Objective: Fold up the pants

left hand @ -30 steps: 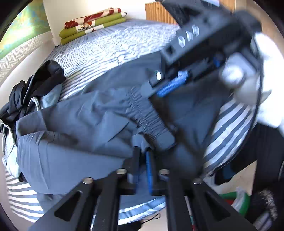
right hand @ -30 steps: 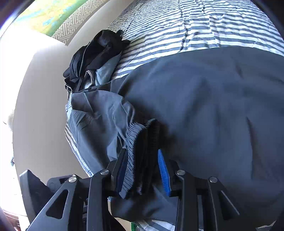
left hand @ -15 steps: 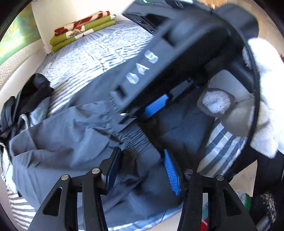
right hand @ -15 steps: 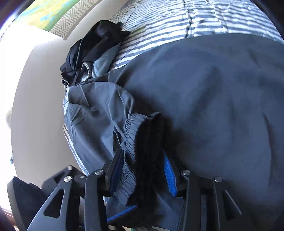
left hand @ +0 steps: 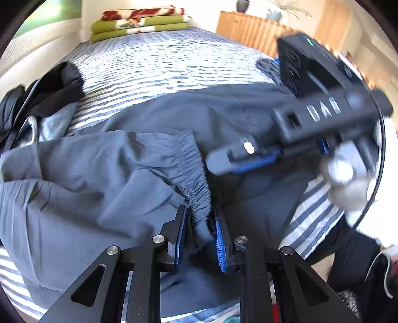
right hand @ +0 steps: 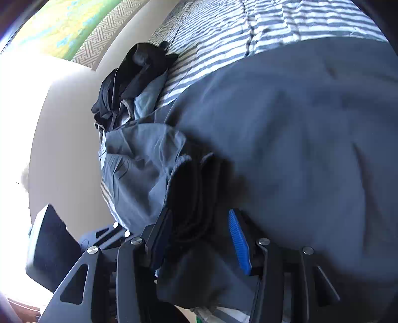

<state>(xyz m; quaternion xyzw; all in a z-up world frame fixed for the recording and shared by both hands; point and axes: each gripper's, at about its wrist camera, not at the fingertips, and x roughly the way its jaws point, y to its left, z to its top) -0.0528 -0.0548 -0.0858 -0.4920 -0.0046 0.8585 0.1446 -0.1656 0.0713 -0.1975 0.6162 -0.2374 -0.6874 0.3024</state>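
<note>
The left tongs point(left hand: 199, 233), wide apart half a second ago, are closing now on the elastic waistband point(left hand: 196, 174), and the right tongs point(right hand: 199, 238) have lifted back off that same band and are opening.

Nearest the left wrist camera, the 2 blue pads pinch a bunched corner of the waistband, the fabric pressed between them: a grip, narrow and firm. It looks like a handover, the left side taking the corner so the right can let go and find a new hold.

In the right wrist view the waistband fold sits dark between the jaws, but the right-hand blue pad stands clear of the cloth, so I read that pair as released and widening. In the left view it hovers just above the fabric, held by a white-gloved hand point(left hand: 348, 179).

The grey pants point(left hand: 104, 183) lie spread across the striped bed point(left hand: 159, 67), one half doubled over the other, waistband at the near edge. To the left, a heap of dark clothes point(left hand: 37, 99). Farthest off, folded green and red blankets point(left hand: 139, 22) at the head of the bed.
</note>
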